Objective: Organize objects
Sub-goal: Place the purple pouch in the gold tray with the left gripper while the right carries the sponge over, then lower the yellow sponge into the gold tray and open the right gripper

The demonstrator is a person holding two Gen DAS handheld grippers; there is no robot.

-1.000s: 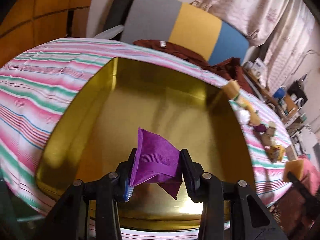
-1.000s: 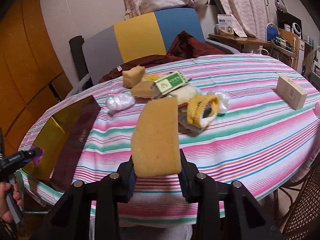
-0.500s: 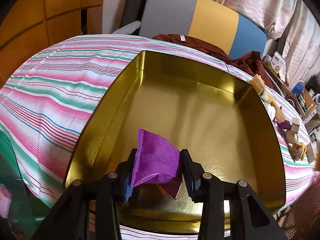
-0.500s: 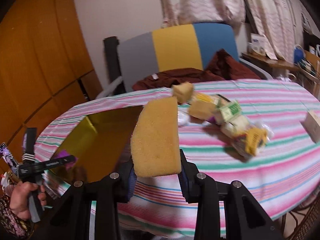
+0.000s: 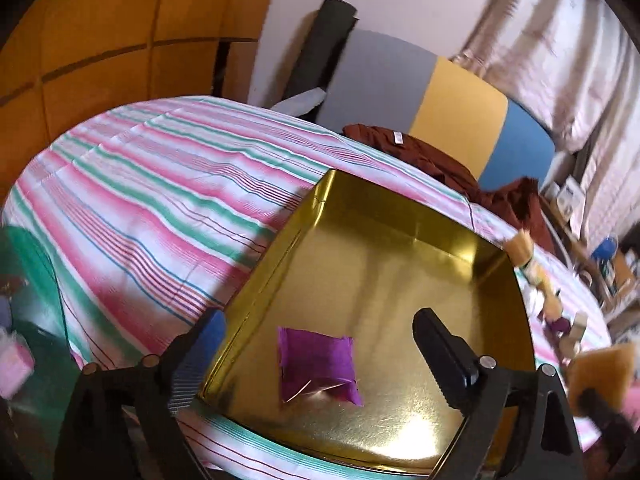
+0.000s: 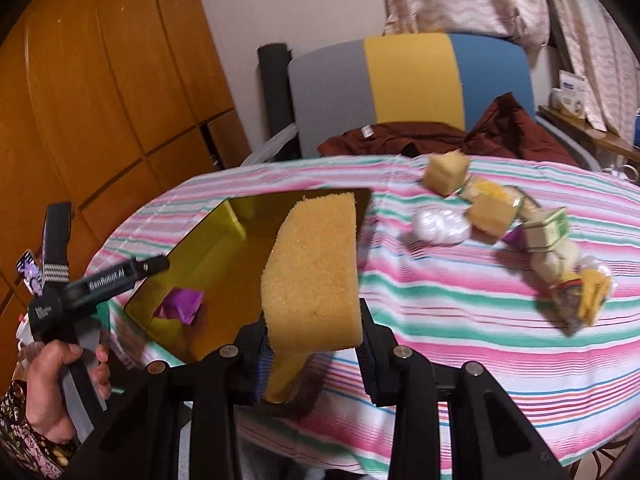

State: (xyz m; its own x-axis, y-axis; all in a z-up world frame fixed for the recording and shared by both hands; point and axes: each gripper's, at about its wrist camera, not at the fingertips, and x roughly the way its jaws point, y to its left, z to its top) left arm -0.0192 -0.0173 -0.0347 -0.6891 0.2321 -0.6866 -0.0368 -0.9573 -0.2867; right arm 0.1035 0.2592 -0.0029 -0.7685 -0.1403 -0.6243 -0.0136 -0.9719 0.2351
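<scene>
A purple packet [image 5: 318,364] lies flat on the floor of the gold tin tray [image 5: 400,216], near its front left corner. My left gripper [image 5: 316,340] is open and empty above it. In the right wrist view the packet [image 6: 180,304] shows in the tray [image 6: 208,256], with the left gripper [image 6: 128,274] at the tray's left. My right gripper [image 6: 314,344] is shut on a yellow sponge [image 6: 314,276] and holds it upright above the tray's near right edge.
The striped tablecloth [image 6: 460,312] covers a round table. A cluster of small items [image 6: 500,224] lies right of the tray: sponge cubes, a white bag, a green box. A chair [image 6: 408,92] with brown cloth stands behind the table.
My left gripper opened and the purple packet dropped onto the tray floor. My right gripper carried the sponge left, toward the tray.
</scene>
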